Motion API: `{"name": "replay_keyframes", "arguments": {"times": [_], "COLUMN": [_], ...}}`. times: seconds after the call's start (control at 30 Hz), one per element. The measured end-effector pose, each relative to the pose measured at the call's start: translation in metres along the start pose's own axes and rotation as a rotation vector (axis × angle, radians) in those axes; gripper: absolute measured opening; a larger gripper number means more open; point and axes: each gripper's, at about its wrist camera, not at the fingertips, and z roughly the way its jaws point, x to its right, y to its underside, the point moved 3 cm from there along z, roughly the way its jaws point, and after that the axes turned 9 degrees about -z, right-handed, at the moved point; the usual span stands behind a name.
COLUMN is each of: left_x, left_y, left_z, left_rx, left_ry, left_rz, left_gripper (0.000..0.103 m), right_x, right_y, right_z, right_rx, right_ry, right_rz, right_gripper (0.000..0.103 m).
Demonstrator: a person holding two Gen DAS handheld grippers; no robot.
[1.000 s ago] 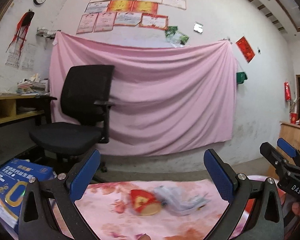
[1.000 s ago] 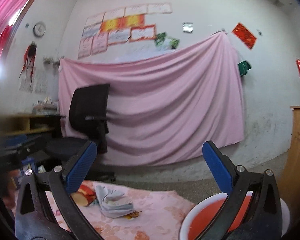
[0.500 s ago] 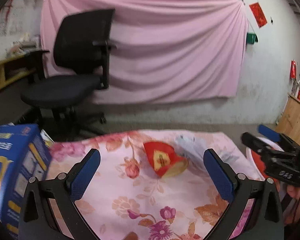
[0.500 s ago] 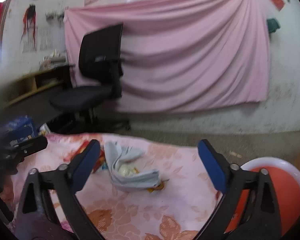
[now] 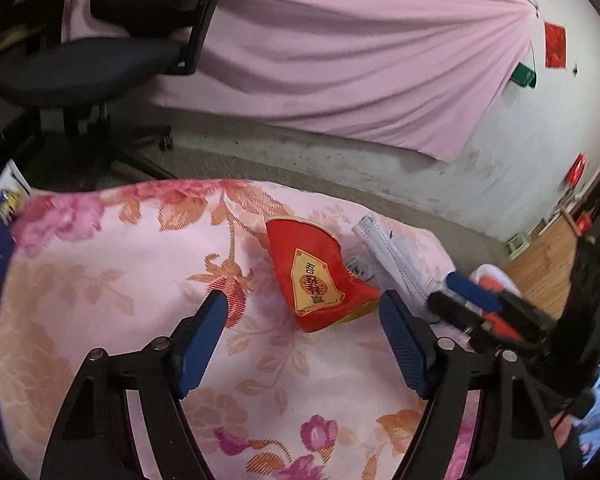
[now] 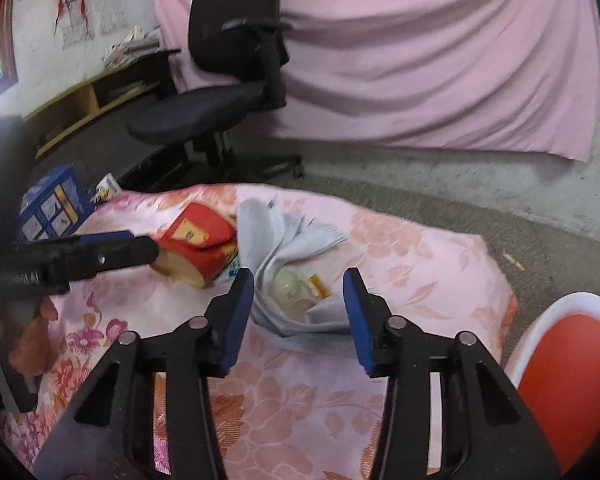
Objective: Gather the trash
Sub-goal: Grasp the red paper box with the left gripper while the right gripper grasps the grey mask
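Red paper cup (image 5: 320,276) lies crushed on its side mid floral cloth (image 5: 100,280), grey mask wad (image 6: 288,264) touching it. My L gripper (image 5: 302,320) & R gripper (image 6: 299,284) jaws just been closing, nothing gripped yet. Red basin (image 6: 572,380) off cloth's right.

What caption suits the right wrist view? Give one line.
Right gripper, jaws closing, nears a crumpled face mask on floral cloth.
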Motion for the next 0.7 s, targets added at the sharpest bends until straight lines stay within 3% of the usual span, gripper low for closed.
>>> {"name": "replay_keyframes", "arguments": {"times": [0.13, 0.23, 0.3, 0.4, 0.5, 0.7], "left_x": [0.001, 0.001, 0.001, 0.000, 0.000, 0.000], "left_y": [-0.005, -0.008, -0.011, -0.015, -0.017, -0.020], "left_z": [0.004, 0.009, 0.014, 0.016, 0.020, 0.023], "left_rx": [-0.031, -0.056, -0.069, -0.085, -0.099, -0.085], "left_ry": [0.037, 0.055, 0.063, 0.075, 0.084, 0.080], "left_rz": [-0.030, -0.059, -0.076, -0.097, -0.108, -0.122], "left_gripper": [0.072, 0.072, 0.066, 0.061, 0.049, 0.047], "right_x": [-0.005, -0.004, -0.002, 0.003, 0.008, 0.016], "right_y": [0.001, 0.002, 0.004, 0.005, 0.006, 0.010], "right_z": [0.013, 0.015, 0.012, 0.006, 0.001, -0.009], "right_rx": [-0.061, -0.078, -0.071, -0.051, -0.029, -0.001], "right_ry": [-0.013, -0.014, -0.020, -0.035, -0.054, -0.089], "right_rz": [-0.020, -0.016, -0.007, 0.022, 0.054, 0.103], "right_gripper": [0.063, 0.047, 0.030, 0.028, 0.027, 0.027]}}
